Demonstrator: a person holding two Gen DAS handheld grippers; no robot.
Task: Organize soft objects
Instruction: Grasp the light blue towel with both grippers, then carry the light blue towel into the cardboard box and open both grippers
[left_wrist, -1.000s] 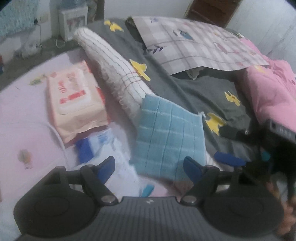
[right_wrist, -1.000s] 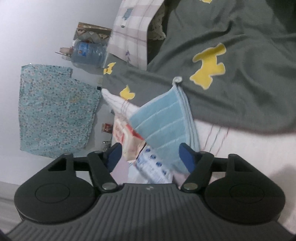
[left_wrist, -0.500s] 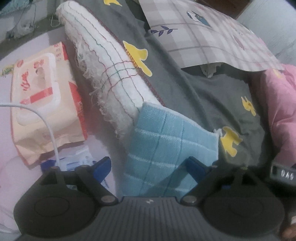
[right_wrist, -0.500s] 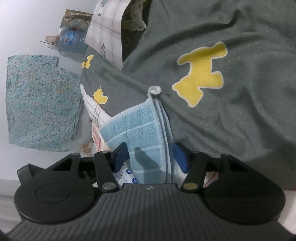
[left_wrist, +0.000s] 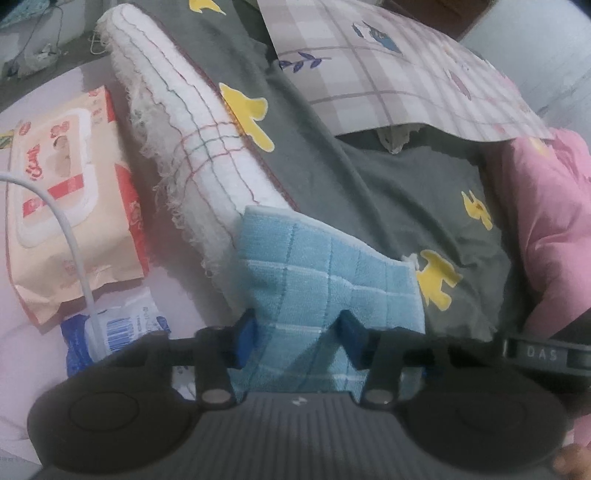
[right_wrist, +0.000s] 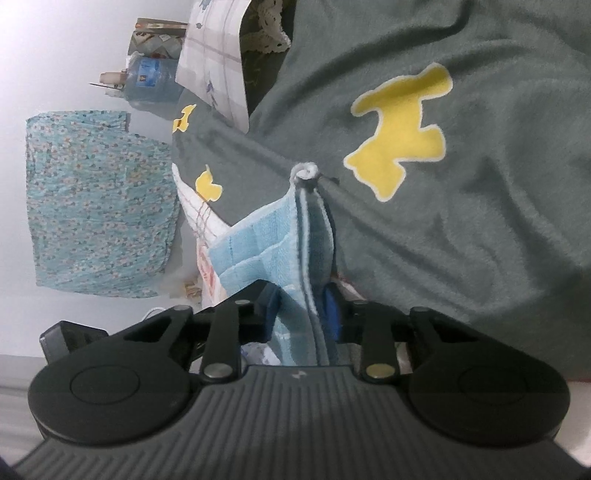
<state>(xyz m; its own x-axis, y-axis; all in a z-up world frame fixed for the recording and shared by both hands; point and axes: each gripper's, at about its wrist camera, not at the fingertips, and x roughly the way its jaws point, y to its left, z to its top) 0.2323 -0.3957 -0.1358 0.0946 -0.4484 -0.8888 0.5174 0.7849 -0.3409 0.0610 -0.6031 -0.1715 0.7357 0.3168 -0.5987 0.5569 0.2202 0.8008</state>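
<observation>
A grey blanket (left_wrist: 369, 192) with yellow patches fills the bed from 12 to 3 o'clock, a rolled white towel (left_wrist: 192, 147) lying at 11. At centre, the folded blue cloth (left_wrist: 325, 273) is pinched by both tools: the left gripper (left_wrist: 297, 338) and right gripper (right_wrist: 301, 310) have just closed onto its near edges. Sorting looks barely begun. A wipes pack (left_wrist: 66, 206) and white cable (left_wrist: 70, 236) crowd 9 o'clock; open room lies over the blanket.
</observation>
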